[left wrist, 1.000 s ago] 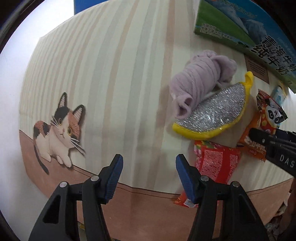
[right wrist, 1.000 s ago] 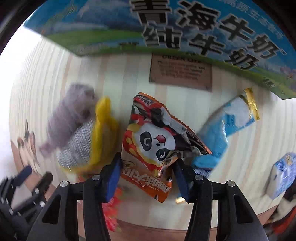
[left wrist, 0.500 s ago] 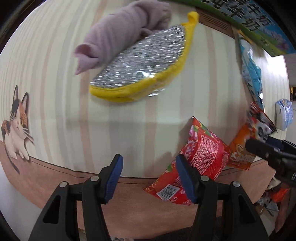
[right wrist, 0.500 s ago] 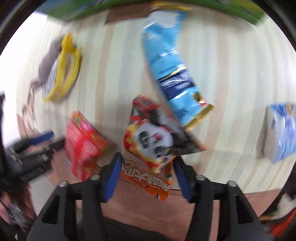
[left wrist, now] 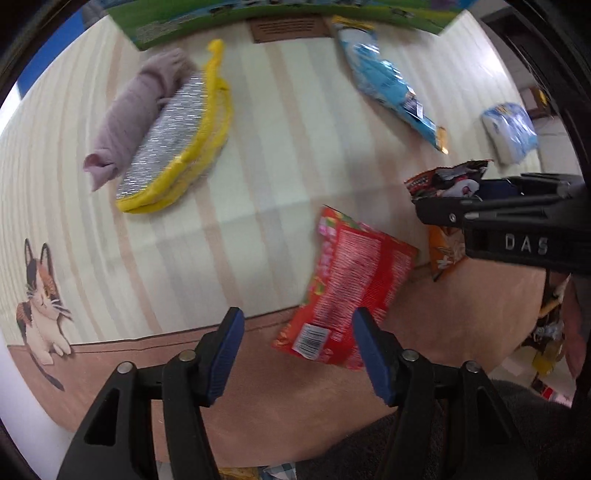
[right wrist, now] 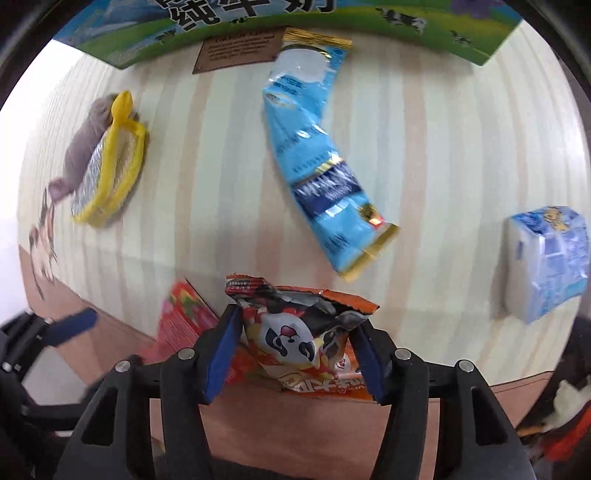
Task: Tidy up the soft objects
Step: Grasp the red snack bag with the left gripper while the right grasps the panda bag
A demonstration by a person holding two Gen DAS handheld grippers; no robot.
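My right gripper (right wrist: 295, 350) is shut on an orange panda snack bag (right wrist: 295, 332) and holds it near the table's front edge; the bag also shows in the left wrist view (left wrist: 447, 181). My left gripper (left wrist: 298, 354) is open and empty just in front of a red snack bag (left wrist: 351, 280), which overhangs the brown border. A lilac rolled cloth (left wrist: 136, 107) lies against a yellow and silver pouch (left wrist: 177, 140) at the far left. A blue snack bag (right wrist: 317, 155) lies in the middle.
A green and blue milk carton box (right wrist: 258, 22) stands along the back. A blue and white tissue pack (right wrist: 546, 258) lies at the right. The striped tablecloth (left wrist: 288, 147) has a cat picture (left wrist: 40, 291) at the left front.
My right gripper has pulled the panda bag back toward the front edge. My left gripper has swung right and back, from the cat picture to the red bag.
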